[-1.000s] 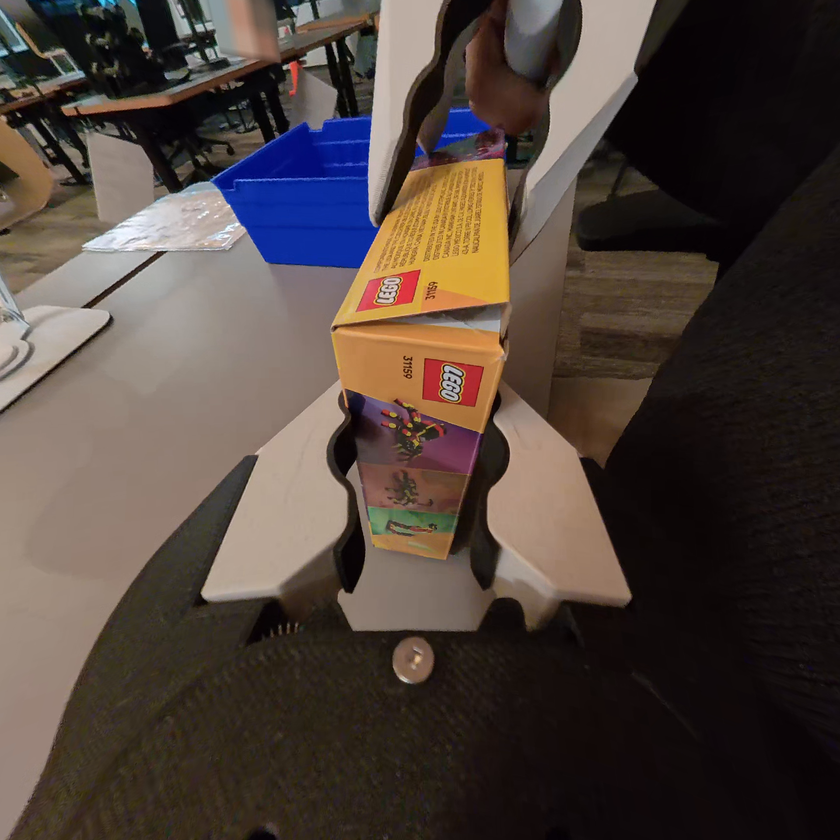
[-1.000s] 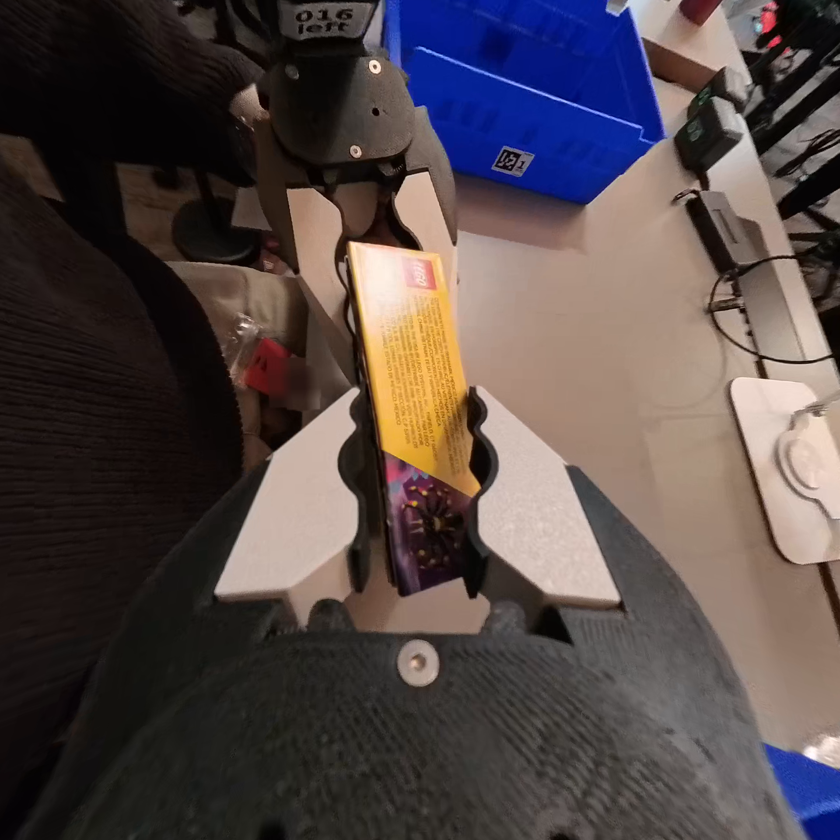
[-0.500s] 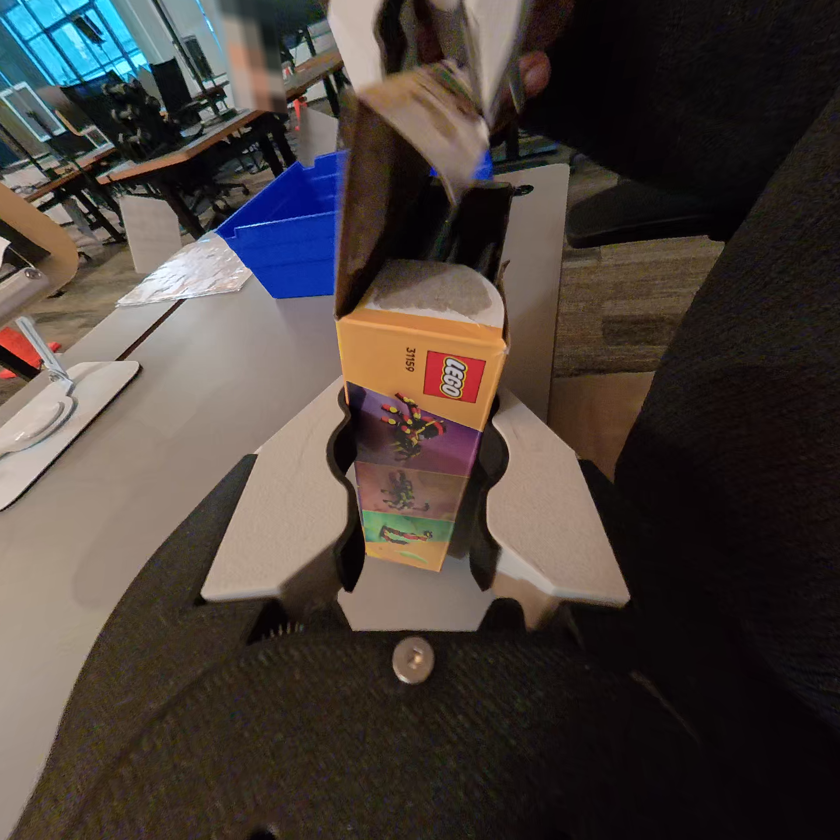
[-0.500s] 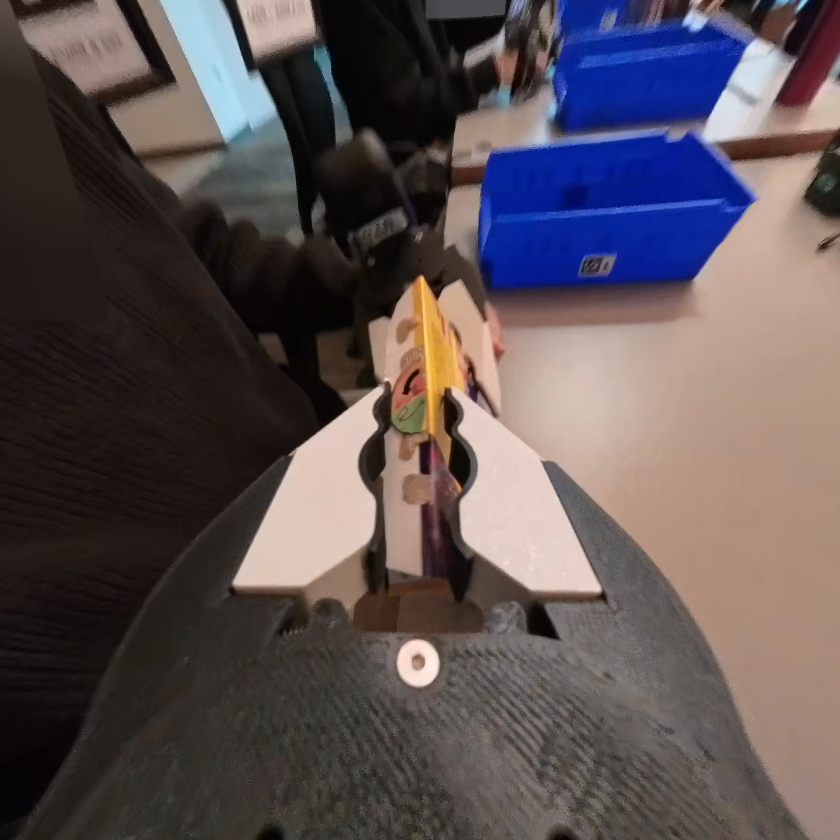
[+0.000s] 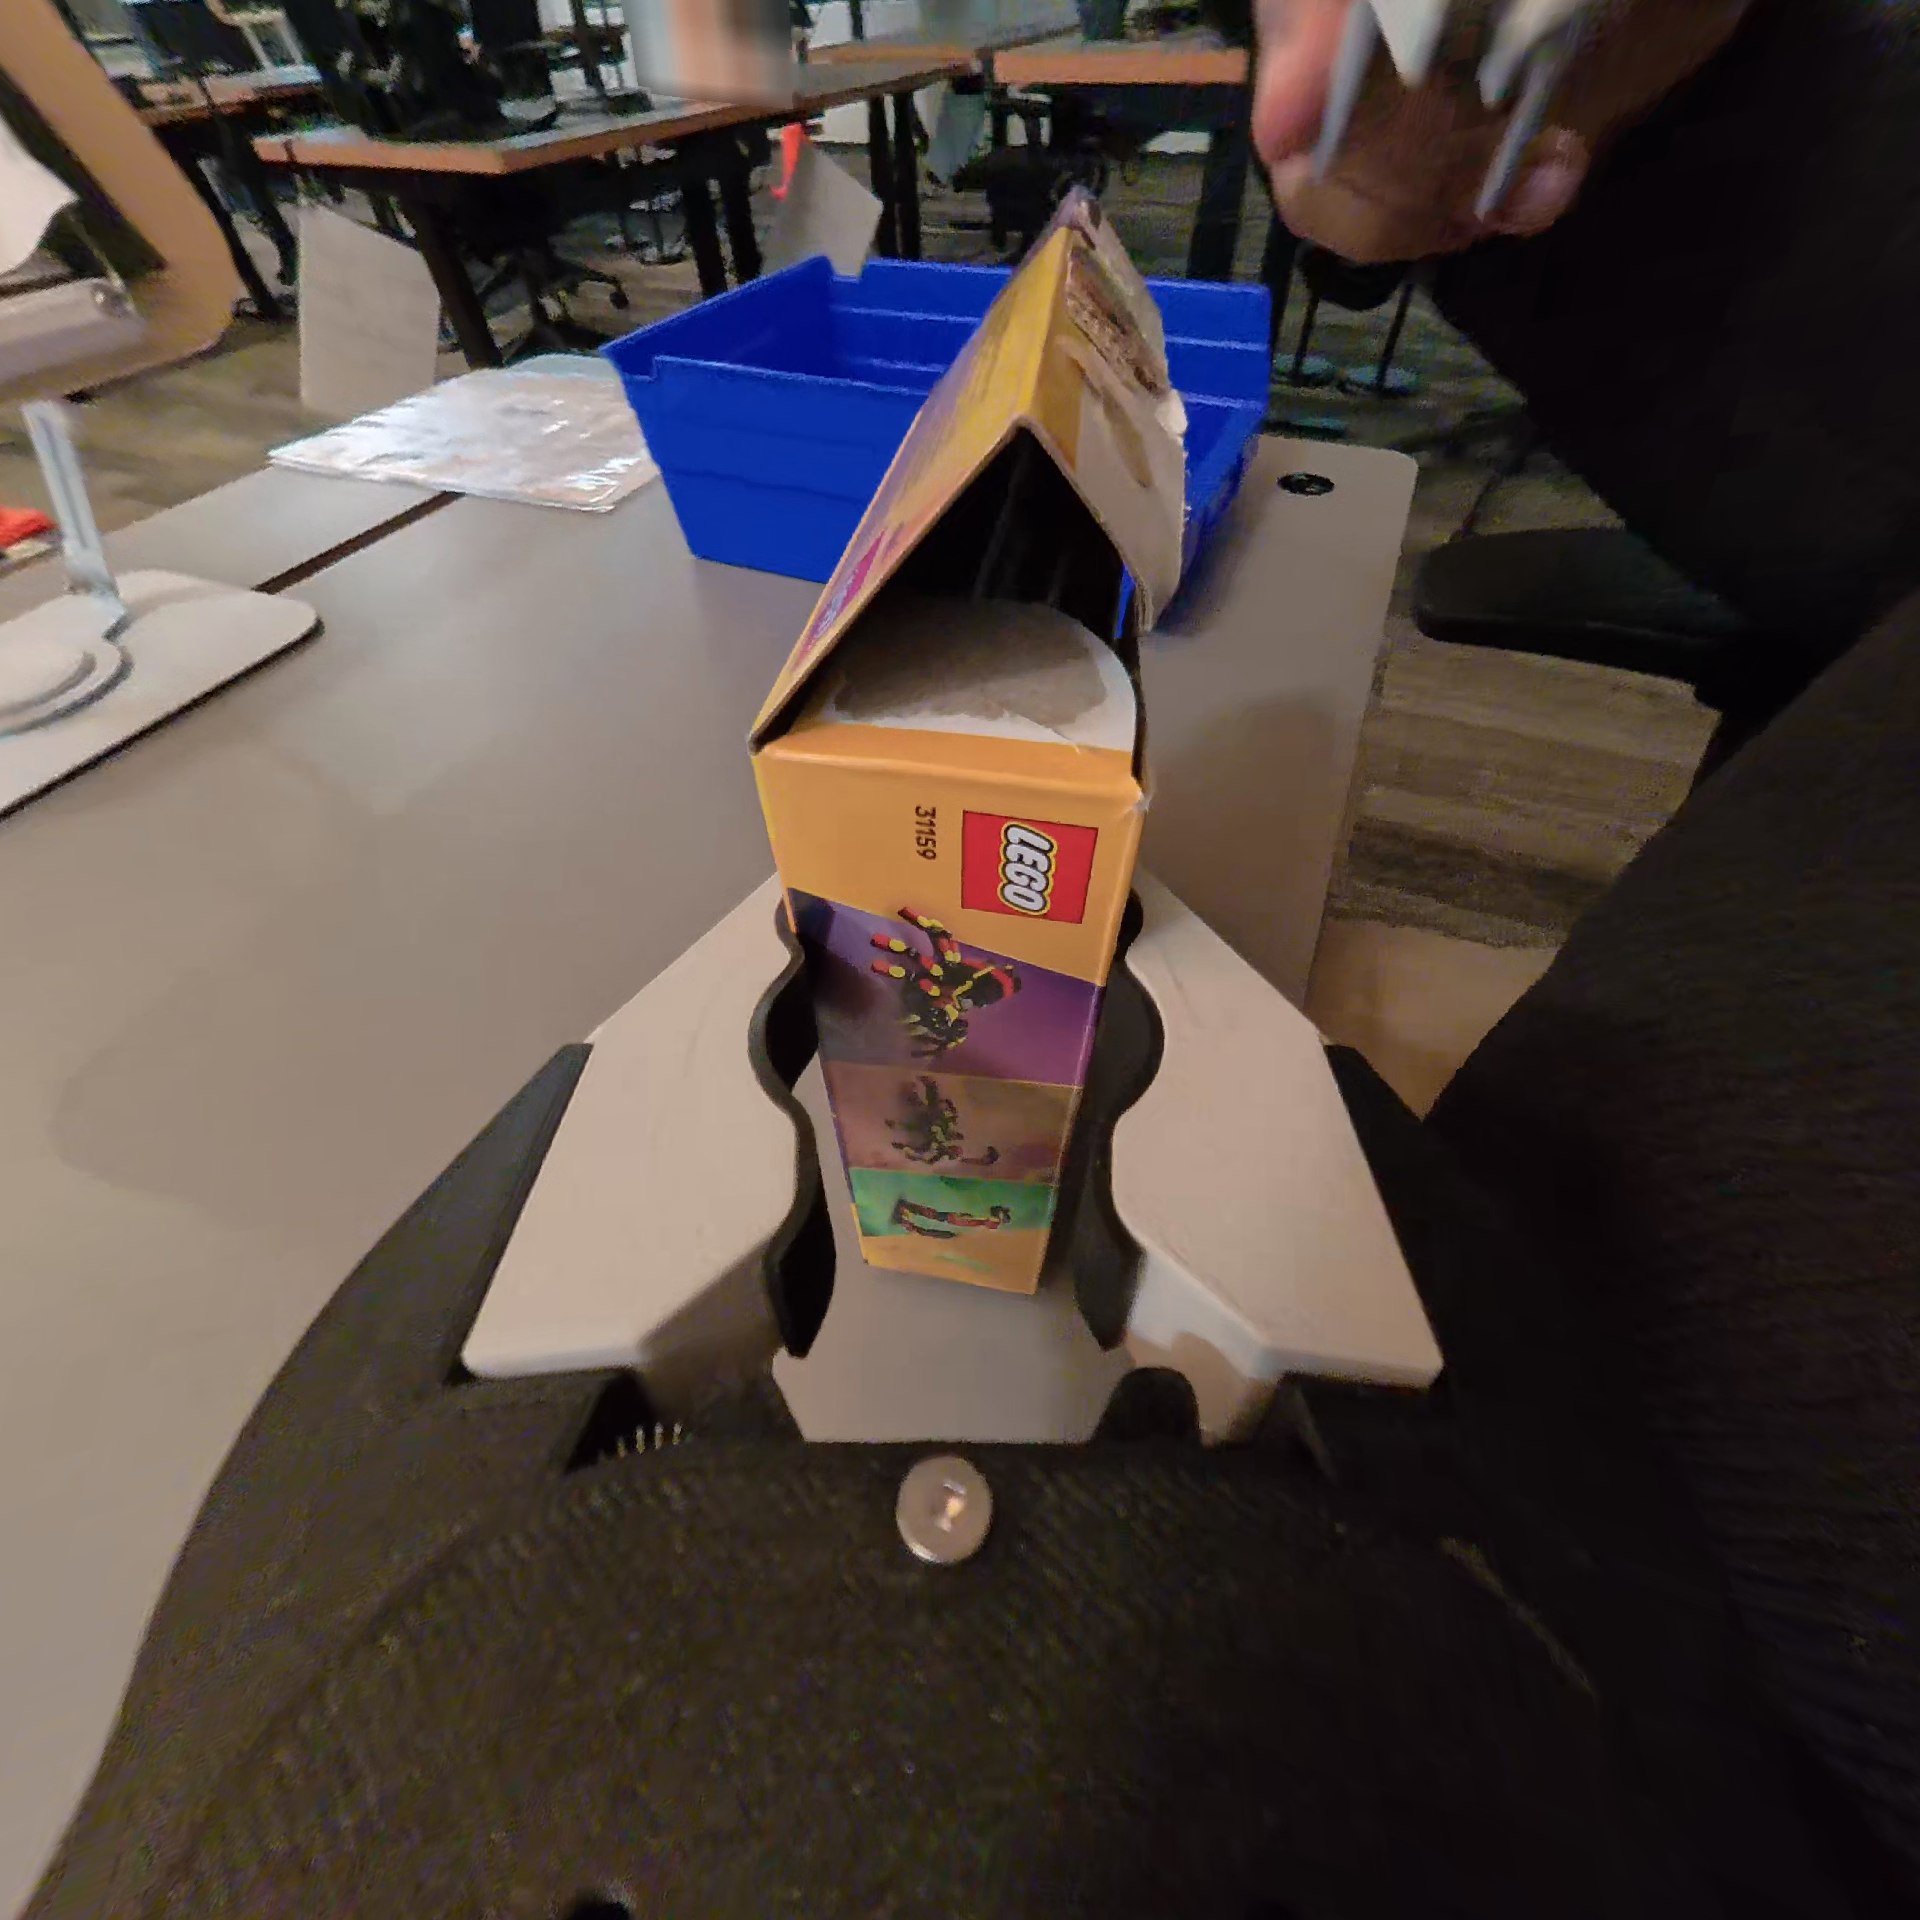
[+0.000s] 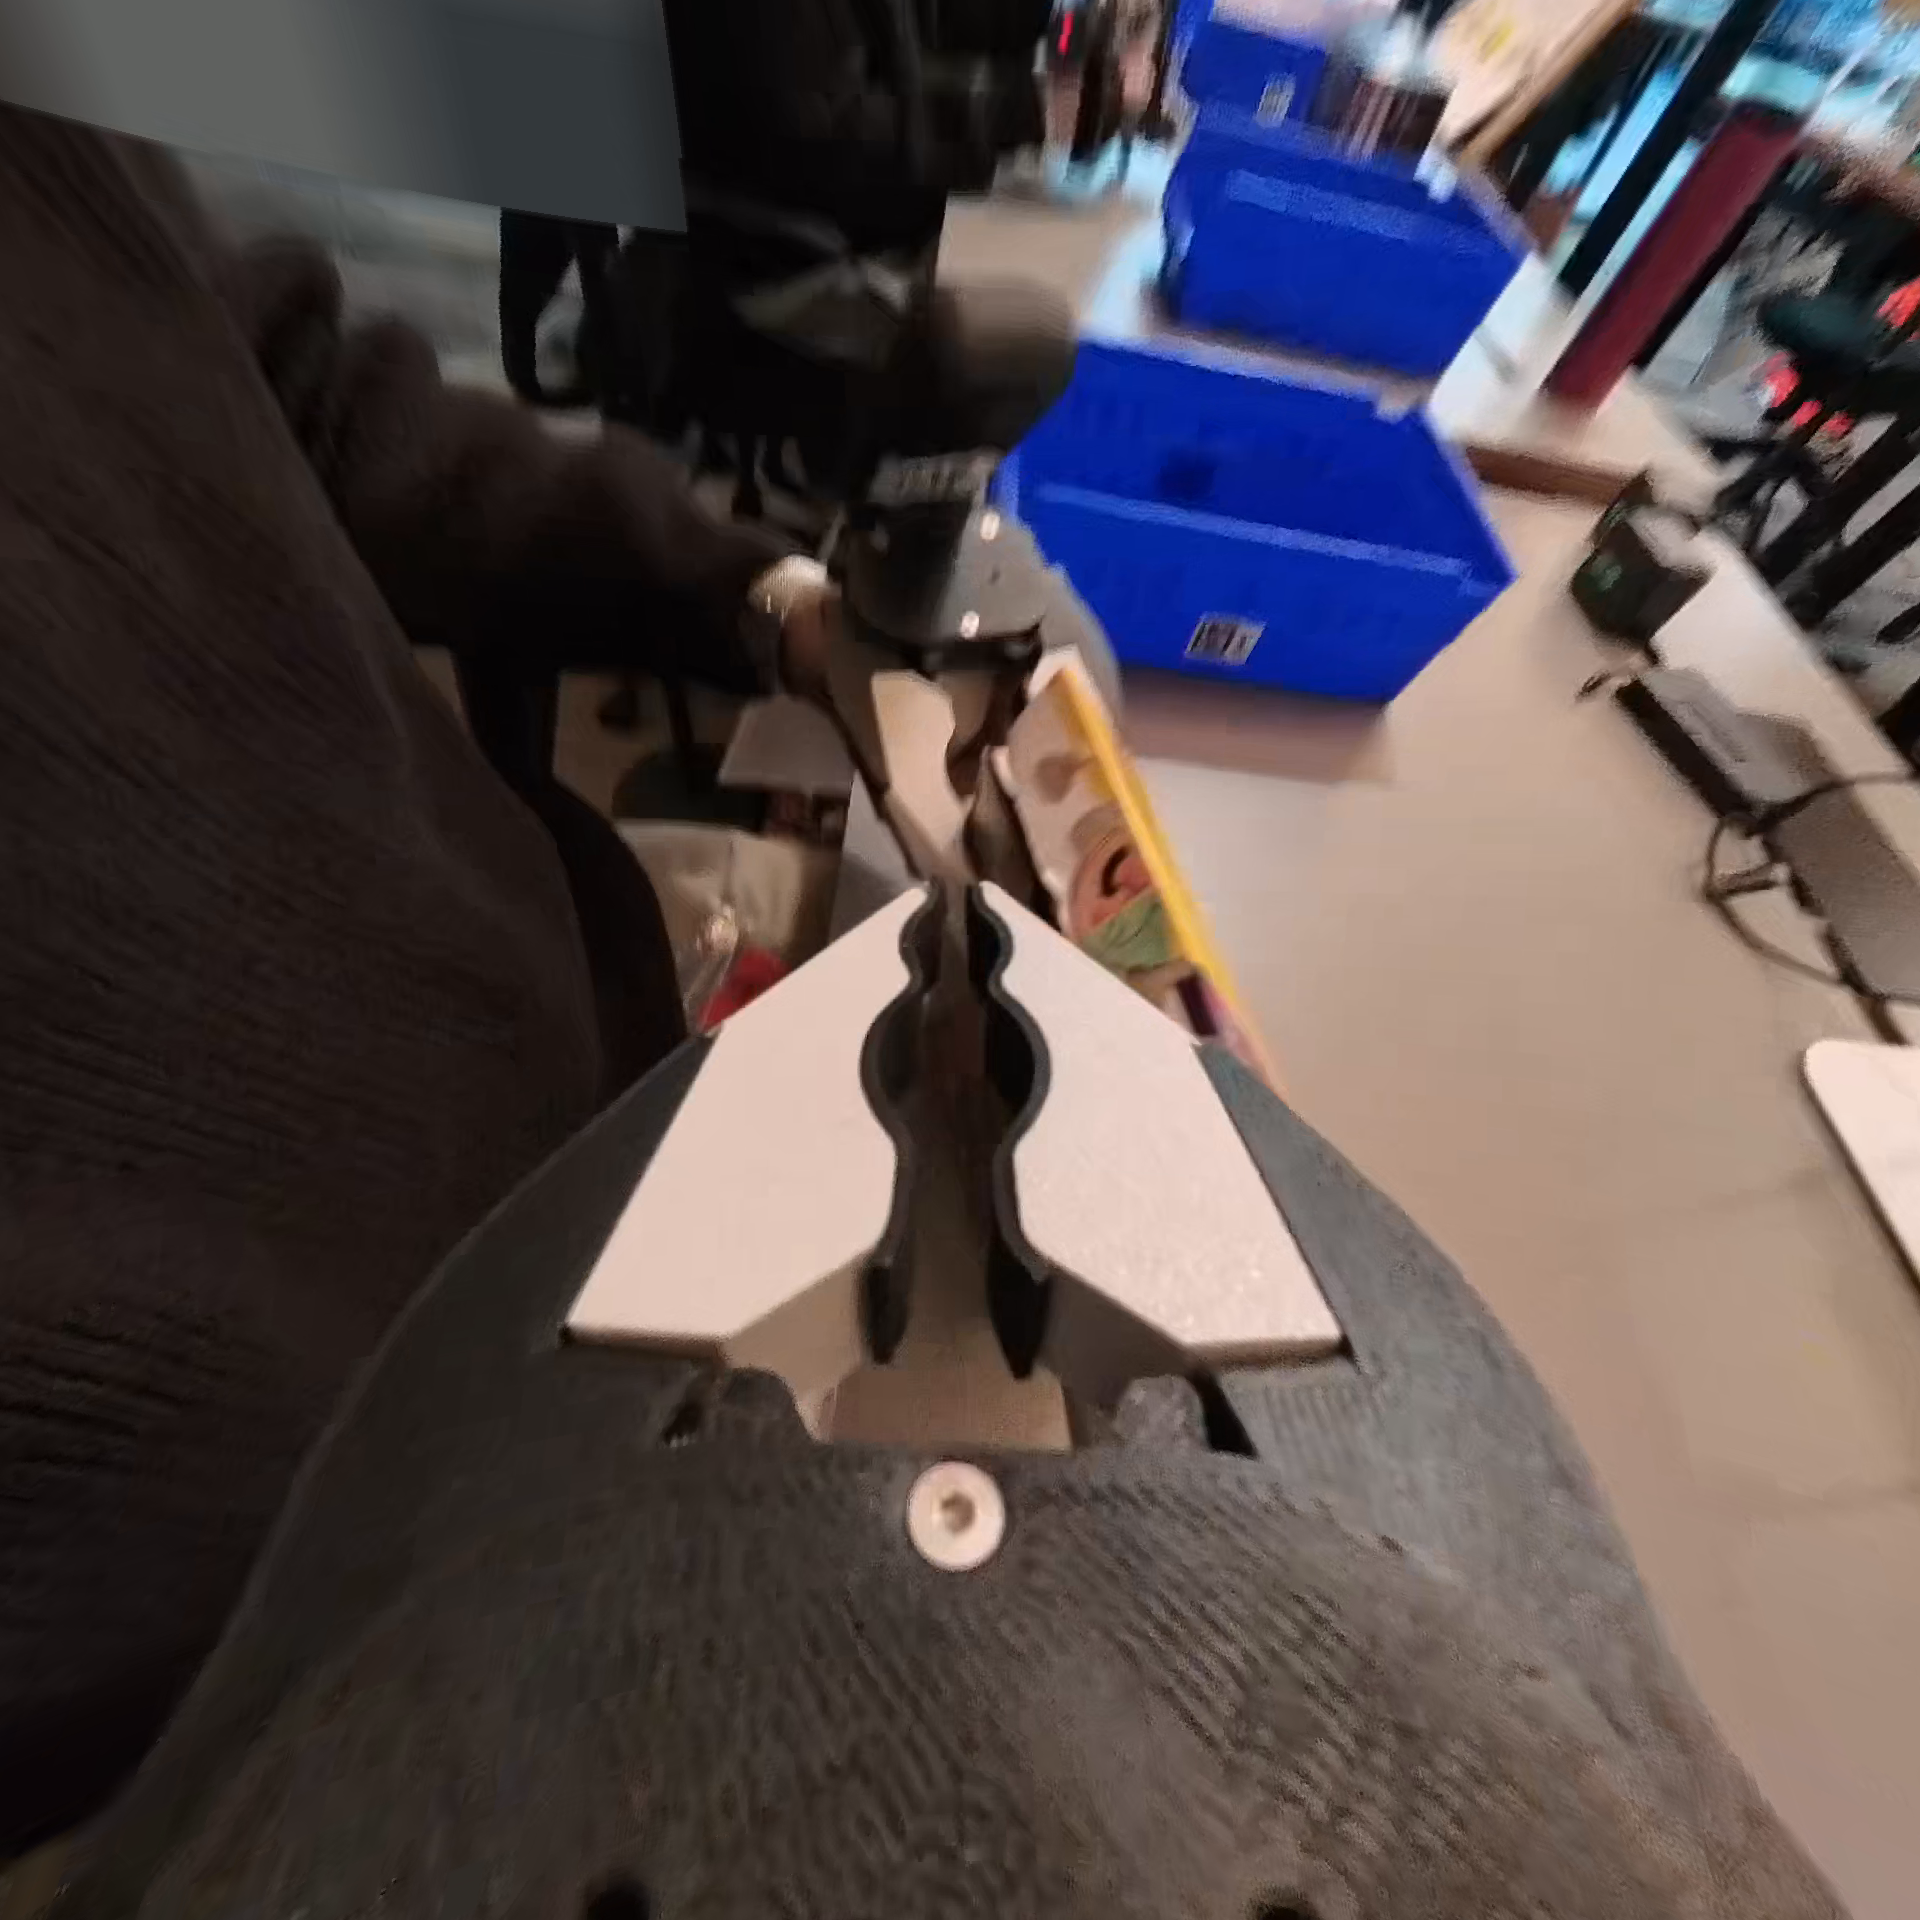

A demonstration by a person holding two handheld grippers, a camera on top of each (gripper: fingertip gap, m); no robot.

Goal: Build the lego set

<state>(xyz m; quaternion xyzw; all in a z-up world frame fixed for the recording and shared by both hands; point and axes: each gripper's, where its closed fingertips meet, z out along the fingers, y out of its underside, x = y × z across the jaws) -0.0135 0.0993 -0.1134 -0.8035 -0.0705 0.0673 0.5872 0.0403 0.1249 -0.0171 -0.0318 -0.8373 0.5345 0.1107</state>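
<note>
Left tool (image 5: 951,1091) clamped on torn-open lego box (image 5: 940,925); right tool (image 6: 954,914) nearly closed, empty.

**Left clamped, right closed and free**

Your left gripper (image 5: 951,1091), grey-fingered on a black textured body, has its jaws pressed against both sides of what it holds, aimed forward and level. Your right gripper (image 6: 956,904), of the same build, has its tips almost touching with nothing between them, and is raised up and blurred.
</note>
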